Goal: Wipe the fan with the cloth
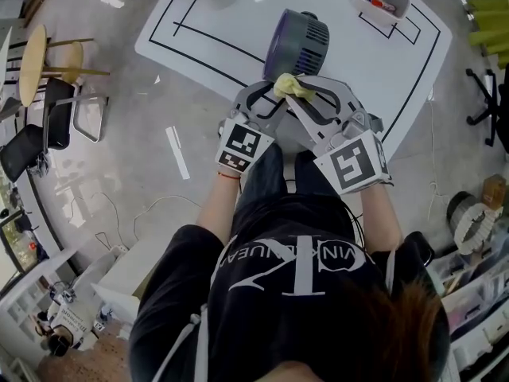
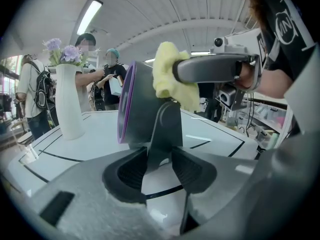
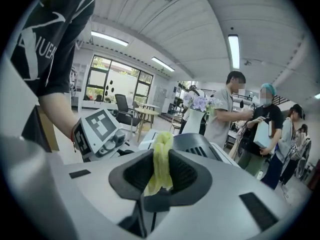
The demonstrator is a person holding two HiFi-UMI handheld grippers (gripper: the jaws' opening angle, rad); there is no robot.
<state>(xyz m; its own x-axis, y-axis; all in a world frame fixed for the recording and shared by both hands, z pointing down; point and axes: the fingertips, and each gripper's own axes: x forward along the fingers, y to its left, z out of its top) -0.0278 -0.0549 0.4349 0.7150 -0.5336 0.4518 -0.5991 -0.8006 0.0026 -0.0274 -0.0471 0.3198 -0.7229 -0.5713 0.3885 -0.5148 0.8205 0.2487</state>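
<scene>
Above the table, left tool grips the fan; right tool clamps cloth against its back.

The person's black T-shirt bears white print, only partly legible: "VIN" and "NUEA".

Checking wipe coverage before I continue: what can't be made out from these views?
- Head view: the base of the round grey fan with purple rim, hidden under the left gripper and right gripper.
- Left gripper view: the fan's front face, seen edge-on; its back, partly behind the yellow cloth.
- Right gripper view: most of the fan, behind cloth and gripper body.
- Dust: too small.
</scene>
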